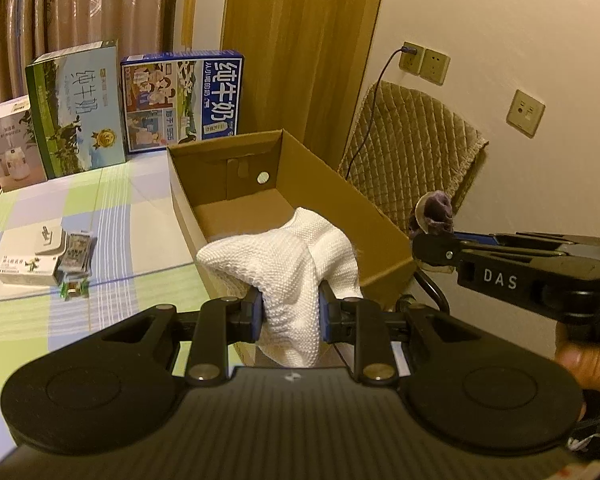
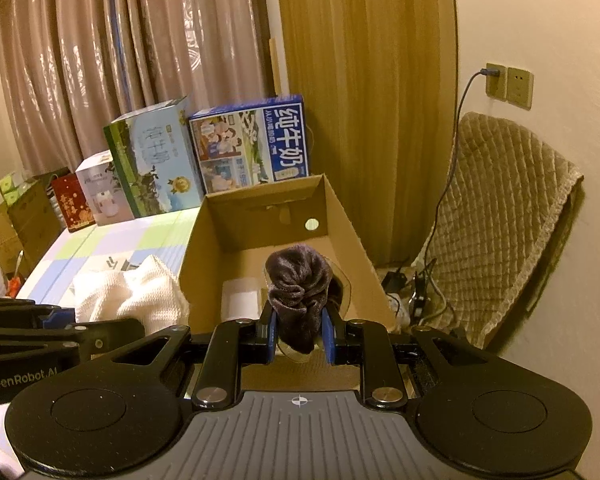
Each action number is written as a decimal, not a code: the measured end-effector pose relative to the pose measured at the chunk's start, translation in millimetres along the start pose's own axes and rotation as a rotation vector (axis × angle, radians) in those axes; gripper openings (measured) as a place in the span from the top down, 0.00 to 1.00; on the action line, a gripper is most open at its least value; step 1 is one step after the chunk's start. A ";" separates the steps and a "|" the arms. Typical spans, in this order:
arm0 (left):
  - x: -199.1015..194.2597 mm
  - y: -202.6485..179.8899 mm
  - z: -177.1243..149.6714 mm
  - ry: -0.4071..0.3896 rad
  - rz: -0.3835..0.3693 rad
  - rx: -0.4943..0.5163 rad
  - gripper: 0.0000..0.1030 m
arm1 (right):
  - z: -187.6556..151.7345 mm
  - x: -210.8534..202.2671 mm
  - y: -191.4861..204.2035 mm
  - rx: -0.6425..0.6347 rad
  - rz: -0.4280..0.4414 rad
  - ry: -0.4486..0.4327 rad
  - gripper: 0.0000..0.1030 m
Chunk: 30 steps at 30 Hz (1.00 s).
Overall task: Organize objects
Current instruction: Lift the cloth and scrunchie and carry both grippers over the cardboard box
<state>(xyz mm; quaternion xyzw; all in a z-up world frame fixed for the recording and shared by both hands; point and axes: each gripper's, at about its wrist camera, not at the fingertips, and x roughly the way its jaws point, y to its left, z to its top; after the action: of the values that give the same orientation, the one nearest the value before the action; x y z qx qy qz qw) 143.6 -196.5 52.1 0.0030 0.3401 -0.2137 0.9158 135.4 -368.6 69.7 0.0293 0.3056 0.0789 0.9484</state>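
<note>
My left gripper (image 1: pixel 291 310) is shut on a white knitted cloth (image 1: pixel 296 264), which hangs bunched over the near left wall of an open cardboard box (image 1: pixel 319 168). My right gripper (image 2: pixel 300 336) is shut on a dark purple velvety fabric piece (image 2: pixel 298 284), held above the near end of the same cardboard box (image 2: pixel 347 216). In the left wrist view the right gripper (image 1: pixel 423 242) reaches in from the right with the purple fabric (image 1: pixel 437 210) at its tip. In the right wrist view the white cloth (image 2: pixel 132 292) and the left gripper's body (image 2: pixel 40 340) show at the left.
A white flat item (image 2: pixel 242 298) lies on the box floor. Small packets and a white charger (image 1: pixel 56 258) lie on the checked tablecloth (image 1: pixel 112 208). Milk cartons (image 1: pixel 184 100) and gift boxes stand at the back. A quilted chair (image 1: pixel 411 160) and wall sockets (image 1: pixel 423 64) are right of the box.
</note>
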 end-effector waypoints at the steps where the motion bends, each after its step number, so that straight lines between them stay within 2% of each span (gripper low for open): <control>1: 3.2 1.4 3.5 0.000 -0.002 -0.005 0.79 | 1.9 3.2 -0.7 -0.003 0.000 0.002 0.81; 13: 46.1 6.6 39.9 0.017 -0.023 -0.016 0.79 | 27.3 45.7 -17.2 0.001 0.007 0.034 0.81; 30: 75.6 9.0 49.8 0.047 -0.010 0.021 0.78 | 36.3 61.3 -22.9 0.006 0.010 0.047 0.81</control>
<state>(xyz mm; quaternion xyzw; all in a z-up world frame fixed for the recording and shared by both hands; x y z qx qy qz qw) 229.3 -225.3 41.9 0.0160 0.3595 -0.2218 0.9063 208.8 -381.1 61.6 0.0318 0.3280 0.0837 0.9404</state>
